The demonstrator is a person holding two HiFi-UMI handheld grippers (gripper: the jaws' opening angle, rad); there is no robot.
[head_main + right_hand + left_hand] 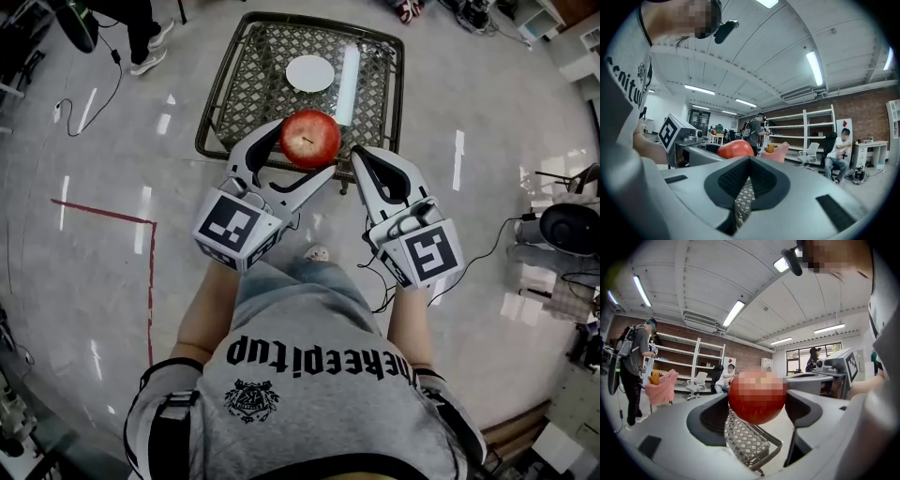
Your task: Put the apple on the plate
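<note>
A red apple (310, 138) hangs in the air, clamped between the jaws of my left gripper (307, 152), just over the near edge of a dark wire-mesh table (246, 89). A small white plate (309, 73) lies on that table, beyond the apple. In the left gripper view the apple (757, 397) fills the gap of the left gripper (757, 402), with the mesh table (746, 440) below. My right gripper (360, 156) is shut and empty, just right of the apple. The right gripper view has the right gripper (749, 163) pressed shut and the apple (736, 149) beyond it.
A white tube (348, 84) lies right of the plate on the mesh. Red tape (150, 272) marks the shiny floor at left; cables (487, 246) and equipment (574, 228) lie at right. People (633, 366) and white shelves (813, 129) stand farther off.
</note>
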